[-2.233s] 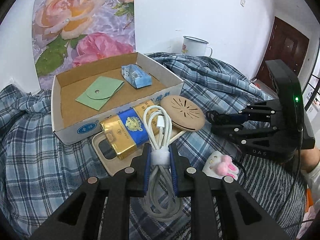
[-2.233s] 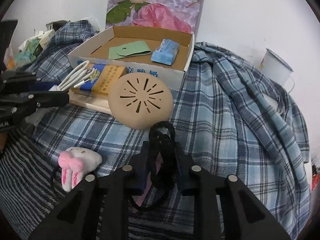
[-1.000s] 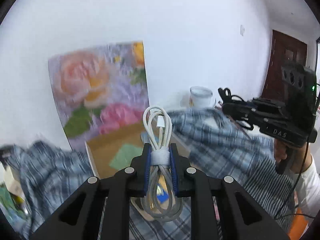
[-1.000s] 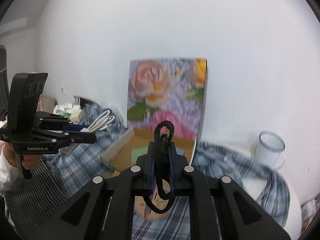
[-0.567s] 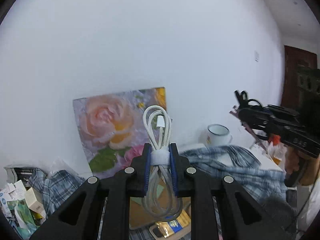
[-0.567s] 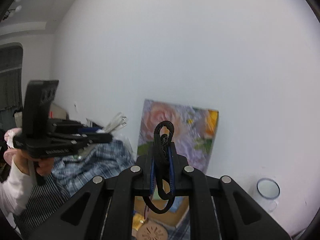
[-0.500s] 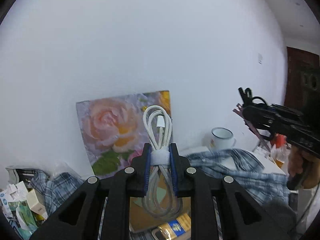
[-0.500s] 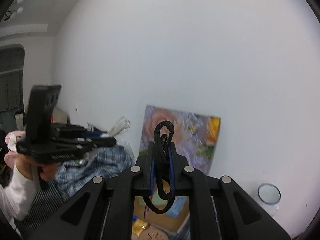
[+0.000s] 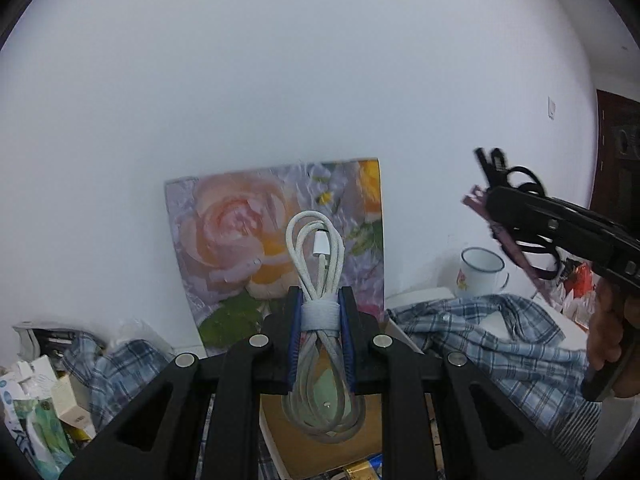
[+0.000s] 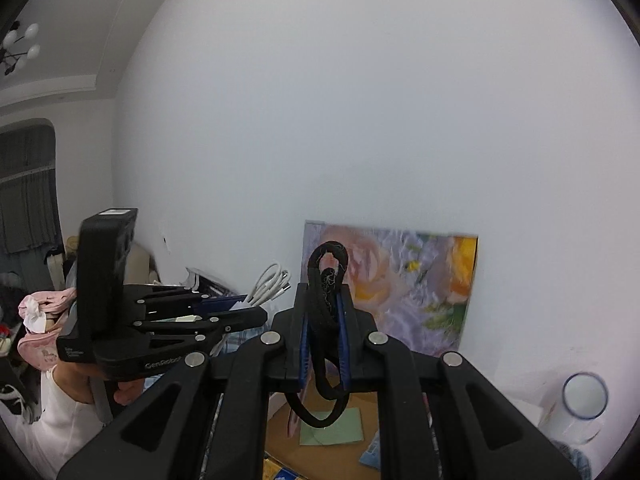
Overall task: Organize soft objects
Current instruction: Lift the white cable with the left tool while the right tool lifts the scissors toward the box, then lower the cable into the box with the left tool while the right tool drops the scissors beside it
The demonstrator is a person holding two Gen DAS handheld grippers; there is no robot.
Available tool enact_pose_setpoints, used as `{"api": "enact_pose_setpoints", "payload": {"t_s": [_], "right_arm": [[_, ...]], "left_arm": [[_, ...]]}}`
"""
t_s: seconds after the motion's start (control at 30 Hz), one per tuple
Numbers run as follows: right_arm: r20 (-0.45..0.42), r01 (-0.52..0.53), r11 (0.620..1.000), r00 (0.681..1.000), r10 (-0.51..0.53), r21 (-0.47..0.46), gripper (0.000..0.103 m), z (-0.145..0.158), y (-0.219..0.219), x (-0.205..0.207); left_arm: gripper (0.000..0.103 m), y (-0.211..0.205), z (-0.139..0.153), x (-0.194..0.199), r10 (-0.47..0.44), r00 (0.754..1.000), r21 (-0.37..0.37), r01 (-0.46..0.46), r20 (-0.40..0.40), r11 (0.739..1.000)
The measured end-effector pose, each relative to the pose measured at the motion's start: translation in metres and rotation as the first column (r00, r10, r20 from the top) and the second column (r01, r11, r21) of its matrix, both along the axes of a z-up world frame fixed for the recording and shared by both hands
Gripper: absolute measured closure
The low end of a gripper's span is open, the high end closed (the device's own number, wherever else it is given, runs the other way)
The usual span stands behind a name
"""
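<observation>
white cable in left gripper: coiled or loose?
Coiled. The white cable is looped into a bundle cinched by a white strap, and the left gripper is clamped on it at the strap.

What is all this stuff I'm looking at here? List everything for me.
white cable: one coiled bundle, white, clamped in the left gripper
black cord: one loop, black, clamped in the right gripper
cardboard box: one, brown, below both grippers
green pouch: one, pale green, lying in the box
flower picture: one, pink and orange, leaning on the wall
mug: one, white, right of the picture
plaid cloth: blue checked, spread under everything
left gripper: black, shut on the cable
right gripper: black, shut on the cord
</observation>
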State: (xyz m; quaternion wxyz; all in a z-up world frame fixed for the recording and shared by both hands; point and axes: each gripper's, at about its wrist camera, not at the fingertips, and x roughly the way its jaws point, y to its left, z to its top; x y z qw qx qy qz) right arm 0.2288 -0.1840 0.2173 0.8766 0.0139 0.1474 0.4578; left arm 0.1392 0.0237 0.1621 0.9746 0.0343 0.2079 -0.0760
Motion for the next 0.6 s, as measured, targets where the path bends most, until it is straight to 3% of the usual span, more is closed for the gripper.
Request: {"api": "enact_pose_setpoints", "payload": {"t_s": [0.4, 0.6], "right_arm": [[-0.123, 0.008, 1.0, 0.992, -0.011, -0.026, 0.092, -0.06, 0.017, 0.036], [-0.224, -0.006, 0.999, 0.975, -0.004, -0.044, 0.092, -0.099, 0.028, 0.058]], "left_arm": [[0.084, 0.002, -0.061, 0.037, 0.017, 0.99, -0.045, -0.023, -0.138, 0.999], [0.084, 0.005, -0.081, 0.049, 0.05, 0.984, -0.036, -0.057, -0.17, 0.998]]}}
